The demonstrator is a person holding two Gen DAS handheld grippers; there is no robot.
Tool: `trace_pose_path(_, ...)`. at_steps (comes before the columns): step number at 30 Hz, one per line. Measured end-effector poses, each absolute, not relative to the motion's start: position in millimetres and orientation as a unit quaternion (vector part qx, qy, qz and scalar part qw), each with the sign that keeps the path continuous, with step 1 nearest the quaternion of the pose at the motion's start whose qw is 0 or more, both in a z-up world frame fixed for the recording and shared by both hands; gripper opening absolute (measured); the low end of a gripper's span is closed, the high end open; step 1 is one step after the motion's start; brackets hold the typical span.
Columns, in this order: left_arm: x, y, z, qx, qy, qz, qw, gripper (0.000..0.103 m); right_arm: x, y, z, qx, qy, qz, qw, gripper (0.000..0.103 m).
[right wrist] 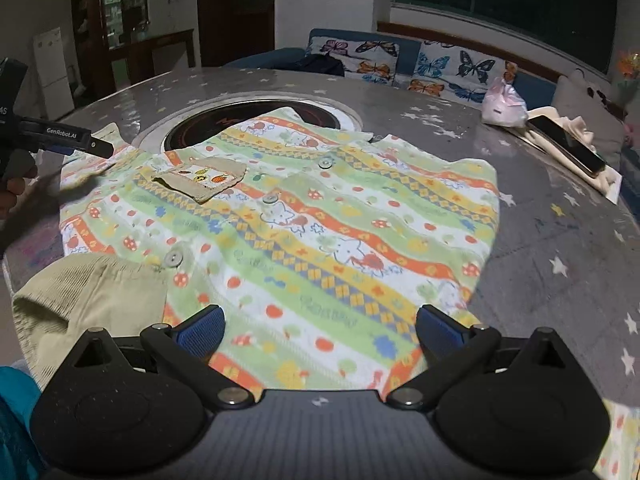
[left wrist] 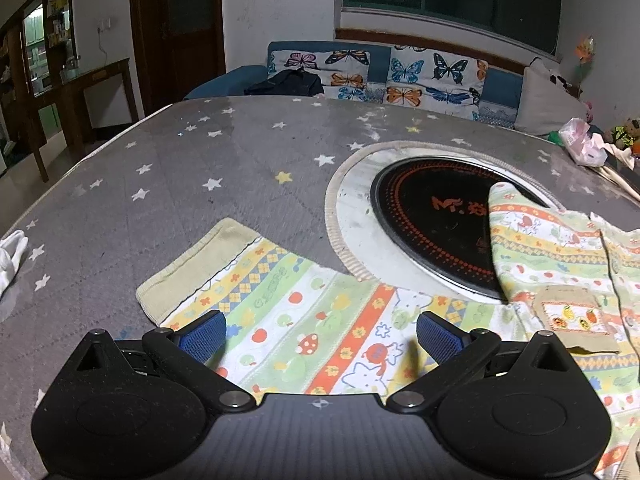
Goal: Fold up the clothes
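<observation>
A small patterned shirt [right wrist: 280, 216] lies spread, button side up, on the star-print table cover [right wrist: 560, 220]. Its upper edge, toward twelve o'clock, overlaps the round induction hob [right wrist: 256, 114] set into the table. A sleeve [left wrist: 248, 280] with a plain beige cuff [left wrist: 196, 264] reaches out toward nine o'clock in the left wrist view, and a beige chest pocket [right wrist: 204, 178] sits at about ten o'clock from the garment's middle.

The left gripper [left wrist: 320, 336] hovers over the sleeve, fingers spread, holding nothing. The right gripper [right wrist: 320, 330] hovers over the near hem, likewise spread and empty. In the right wrist view the left gripper appears at nine o'clock, just above the sleeve.

Risks, as judged: a pinch that takes one layer only would lift the front panel and leave the back behind, skewing the fold. Cloth over the hob rim may drag or bunch when pulled. At two o'clock a phone [right wrist: 568, 146] and a pink bag [right wrist: 502, 110] rest well apart from the shirt, but a wide sweep of the far side could nudge them.
</observation>
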State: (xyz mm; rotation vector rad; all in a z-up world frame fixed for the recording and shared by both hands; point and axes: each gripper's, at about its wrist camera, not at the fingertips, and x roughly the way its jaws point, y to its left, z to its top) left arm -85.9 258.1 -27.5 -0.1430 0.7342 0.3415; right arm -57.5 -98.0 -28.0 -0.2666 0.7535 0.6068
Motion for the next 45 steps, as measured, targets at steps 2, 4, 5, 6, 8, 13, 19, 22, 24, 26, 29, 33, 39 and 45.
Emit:
trace_pose_path(2,-85.8,253.9,-24.3,-0.068,0.355,0.159,0.919,0.103,-62.4,-103.8,-29.3,-0.121,0.361,0.285,0.88,0.103)
trace_pose_path(4,-84.9,247.6,-21.4,-0.063,0.354,0.151,0.921,0.103,-67.2,-109.4,-30.1,-0.114,0.361,0.279,0.882,0.103)
trace_pose_path(5,-84.4,244.3,-20.2,-0.062,0.354,0.146,0.922,0.103,-69.0,-112.1,-29.8,-0.111,0.361,0.275,0.884,0.103)
trace_pose_path(6,-83.8,241.2,-19.1,-0.061,0.354,0.141,0.923,0.103,-70.6,-114.6,-29.3,-0.108,0.362,0.272,0.885,0.103)
trace_pose_path(8,-82.8,234.0,-17.2,-0.059,0.353,0.13,0.925,0.103,-74.3,-121.2,-28.5,-0.099,0.363,0.264,0.888,0.103)
trace_pose_path(13,-79.7,208.8,-14.5,-0.052,0.353,0.094,0.929,0.103,-84.7,-138.5,-29.8,-0.087,0.363,0.242,0.895,0.103)
trace_pose_path(19,-77.3,180.2,-15.0,-0.044,0.356,0.055,0.932,0.103,-94.1,-168.7,-29.3,-0.056,0.355,0.201,0.911,0.103)
trace_pose_path(22,-76.5,169.7,-15.5,-0.04,0.359,0.042,0.931,0.103,-97.1,-188.0,-30.3,-0.038,0.346,0.177,0.921,0.103)
trace_pose_path(24,-75.6,163.5,-15.4,-0.036,0.36,0.035,0.932,0.103,-97.6,-199.8,-30.0,-0.027,0.346,0.154,0.925,0.103)
trace_pose_path(26,-74.9,158.5,-15.4,-0.033,0.361,0.029,0.932,0.103,-98.7,-215.5,-30.4,-0.015,0.345,0.123,0.93,0.103)
trace_pose_path(29,-73.5,151.9,-16.7,-0.029,0.364,0.023,0.931,0.103,-99.1,-238.2,-32.4,-0.008,0.342,0.081,0.936,0.103)
trace_pose_path(33,-73.3,145.5,-16.6,-0.024,0.366,0.017,0.93,0.103,-97.9,-269.0,-33.8,0.009,0.338,0.029,0.941,0.103)
trace_pose_path(39,-73.3,145.1,-16.9,-0.018,0.367,0.018,0.93,0.103,-99.6,-287.3,-32.6,0.035,0.329,0.013,0.943,0.103)
trace_pose_path(45,-72.1,143.1,-22.9,-0.01,0.372,0.024,0.928,0.103,-97.6,-274.2,-33.3,0.027,0.319,0.018,0.947,0.103)
